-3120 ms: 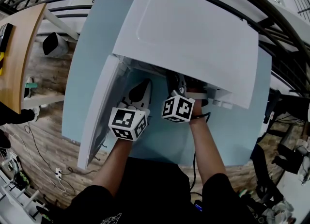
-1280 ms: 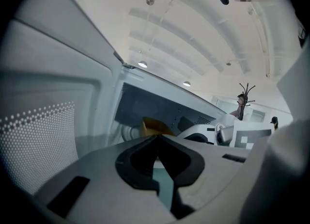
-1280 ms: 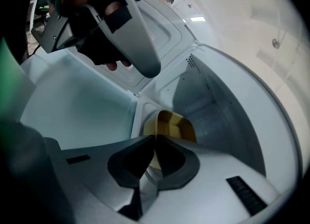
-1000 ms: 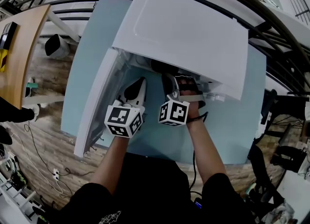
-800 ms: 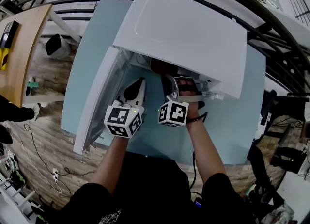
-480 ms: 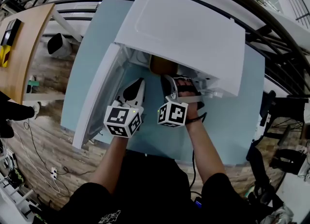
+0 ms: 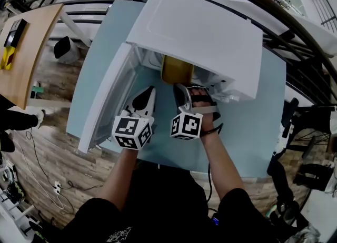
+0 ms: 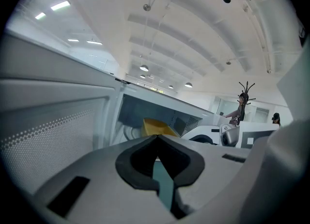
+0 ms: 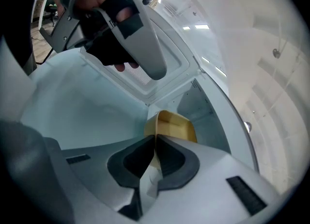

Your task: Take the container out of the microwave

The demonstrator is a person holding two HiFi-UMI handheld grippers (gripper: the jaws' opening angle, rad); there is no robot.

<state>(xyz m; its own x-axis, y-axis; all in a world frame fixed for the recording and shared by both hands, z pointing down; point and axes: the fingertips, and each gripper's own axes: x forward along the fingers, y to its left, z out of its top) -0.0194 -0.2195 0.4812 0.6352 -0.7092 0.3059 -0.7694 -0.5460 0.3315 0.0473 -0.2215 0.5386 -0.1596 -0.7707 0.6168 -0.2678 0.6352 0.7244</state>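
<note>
Pale blue bench (image 7: 247,126) over a wood-plank floor (image 7: 47,147), black railing (image 7: 295,31) behind it. White microwave (image 7: 205,31) sits on the bench, its door (image 7: 105,100) swung open to the left. Yellow container (image 7: 176,70) is at the mouth of the cavity, its near part showing past the front edge of the microwave top and its open side up. Right tongs (image 7: 180,87) reach to the container's near wall. In the right gripper view these tongs (image 9: 155,139) are pressed on that wall, pinching it, with the container (image 9: 177,126) just beyond the tips. Whether the container touches the cavity floor cannot be told. Left tongs (image 7: 149,92) are just left of the right ones, in front of the open door and apart from the container. In the left gripper view they (image 8: 156,138) are pressed together at the tips with nothing between them; only bench blue shows through the gap below.
</note>
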